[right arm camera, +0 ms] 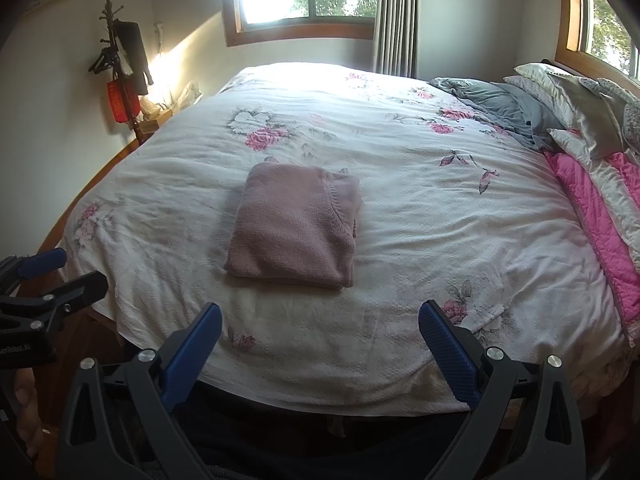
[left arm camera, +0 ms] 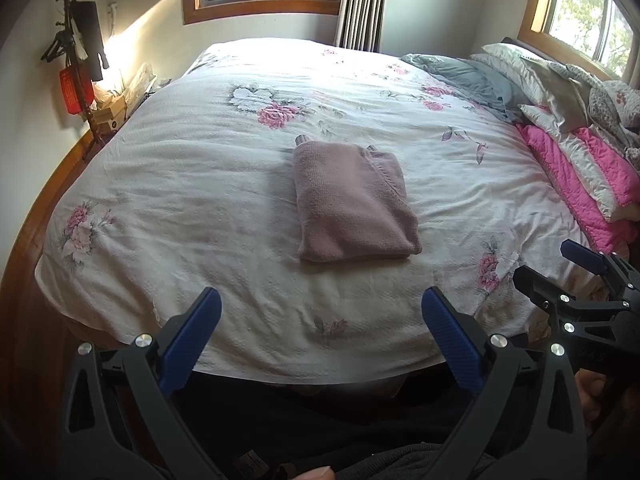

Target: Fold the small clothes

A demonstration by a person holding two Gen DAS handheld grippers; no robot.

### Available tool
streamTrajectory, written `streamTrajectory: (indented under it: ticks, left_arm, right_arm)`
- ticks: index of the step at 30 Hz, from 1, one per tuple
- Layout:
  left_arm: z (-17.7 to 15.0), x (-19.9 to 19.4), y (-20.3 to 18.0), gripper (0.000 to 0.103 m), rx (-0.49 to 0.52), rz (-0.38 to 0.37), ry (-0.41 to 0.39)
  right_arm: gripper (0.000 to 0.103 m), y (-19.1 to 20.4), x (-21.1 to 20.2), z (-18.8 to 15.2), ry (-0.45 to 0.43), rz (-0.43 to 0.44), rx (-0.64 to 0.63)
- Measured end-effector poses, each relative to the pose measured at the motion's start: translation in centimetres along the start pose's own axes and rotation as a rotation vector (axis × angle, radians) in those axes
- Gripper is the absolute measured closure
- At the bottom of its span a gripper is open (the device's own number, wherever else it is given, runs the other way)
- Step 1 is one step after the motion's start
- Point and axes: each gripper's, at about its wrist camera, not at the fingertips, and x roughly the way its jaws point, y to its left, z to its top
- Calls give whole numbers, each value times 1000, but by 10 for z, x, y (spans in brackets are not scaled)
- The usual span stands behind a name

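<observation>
A dusty pink knit garment [left arm camera: 352, 204] [right arm camera: 294, 224] lies folded into a neat rectangle in the middle of the white floral bedspread [left arm camera: 200, 184] [right arm camera: 420, 220]. My left gripper [left arm camera: 320, 312] is open, held back over the bed's near edge, well short of the garment. My right gripper [right arm camera: 320, 324] is open too, also near the front edge, with nothing between its fingers. Each gripper shows at the side of the other's view: the right gripper [left arm camera: 560, 268] at the right edge of the left wrist view, the left gripper [right arm camera: 64, 272] at the left edge of the right wrist view.
Pillows [left arm camera: 552, 80] [right arm camera: 580, 108], a grey blanket [left arm camera: 472, 80] and a pink quilt [left arm camera: 588, 184] [right arm camera: 600, 216] are piled along the bed's right side. A coat stand [left arm camera: 76, 52] [right arm camera: 120, 60] with hangers stands at the left wall by a cluttered bedside table [left arm camera: 116, 108].
</observation>
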Motion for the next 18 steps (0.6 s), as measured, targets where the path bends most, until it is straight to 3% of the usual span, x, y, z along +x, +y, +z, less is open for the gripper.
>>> streamTrajectory:
  ticks: [18]
  left_arm:
    - [0, 7, 3, 3, -6, 15, 6]
  right_arm:
    - [4, -1, 9, -3, -5, 3, 16]
